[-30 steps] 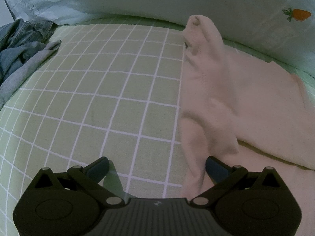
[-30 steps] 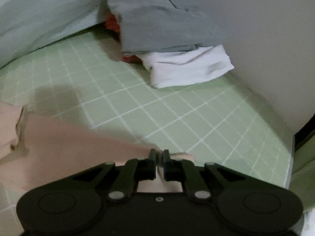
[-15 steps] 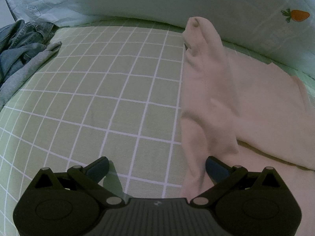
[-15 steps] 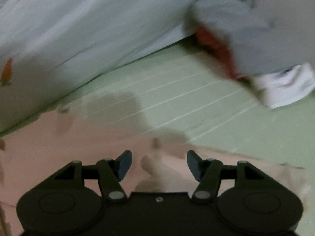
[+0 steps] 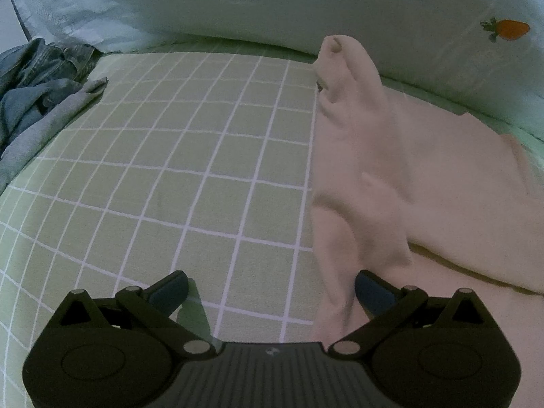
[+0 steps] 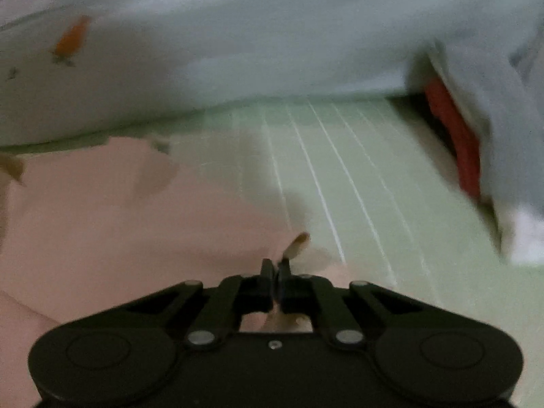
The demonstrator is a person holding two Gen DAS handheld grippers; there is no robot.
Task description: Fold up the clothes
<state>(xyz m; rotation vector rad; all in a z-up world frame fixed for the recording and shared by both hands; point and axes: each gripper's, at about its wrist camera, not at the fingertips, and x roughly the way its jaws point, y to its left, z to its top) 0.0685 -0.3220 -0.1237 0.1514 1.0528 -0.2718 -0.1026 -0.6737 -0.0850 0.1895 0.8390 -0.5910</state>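
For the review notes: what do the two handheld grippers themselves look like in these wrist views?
Both are matte black plastic. The left gripper has a ribbed grey centre plate with a small logo, silver pivot pins, round embossed discs and dark blue finger pads. The right gripper has matching linkages. No cables, hands or sleeves show.

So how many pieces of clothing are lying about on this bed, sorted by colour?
Pink: 1, the pink garment
Blue: 1, the denim garment
Grey: 2, the grey garment beside the denim and the grey garment over the red one
Red: 1, the red garment
White: 1, the white garment
Total: 6, as far as the blur allows
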